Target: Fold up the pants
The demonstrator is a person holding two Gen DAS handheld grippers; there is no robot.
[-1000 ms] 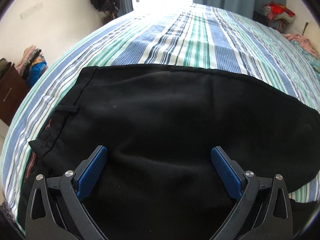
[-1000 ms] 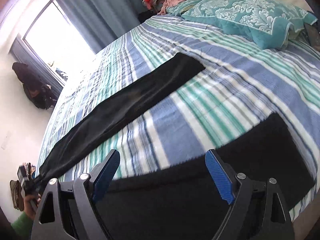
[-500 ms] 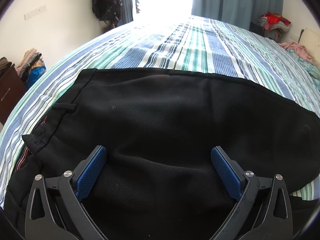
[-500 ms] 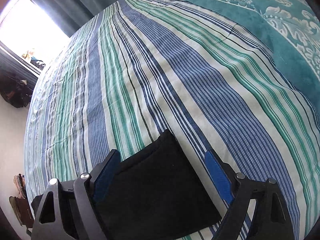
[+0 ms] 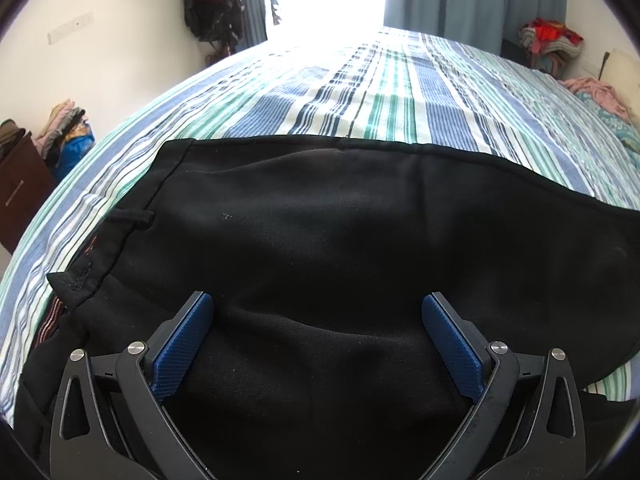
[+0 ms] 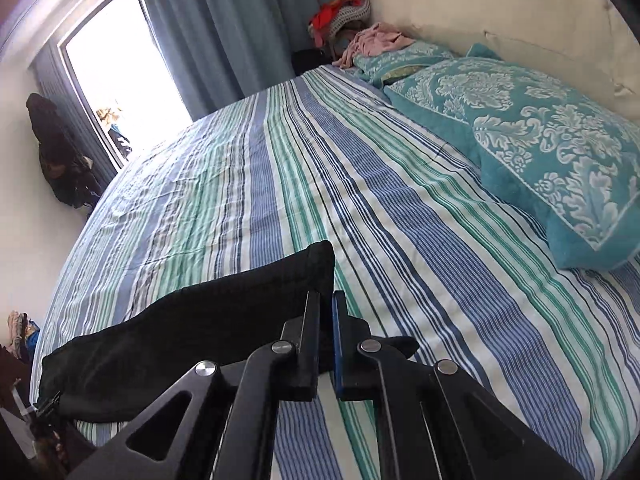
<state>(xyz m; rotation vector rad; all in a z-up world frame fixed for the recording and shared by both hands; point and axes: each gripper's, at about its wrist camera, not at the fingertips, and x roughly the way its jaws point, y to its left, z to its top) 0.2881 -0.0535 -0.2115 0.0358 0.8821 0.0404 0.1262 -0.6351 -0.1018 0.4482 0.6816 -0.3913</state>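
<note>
Pants [image 6: 192, 320] hem hidden between right gripper [image 6: 326, 308] fingers [image 6: 310, 332]

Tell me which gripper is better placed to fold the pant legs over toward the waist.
The right gripper. Its fingers are shut on the hem end of the black pants, so it can probably carry that end across the striped bed. The left gripper is wide open above the waist end, holding nothing.
</note>
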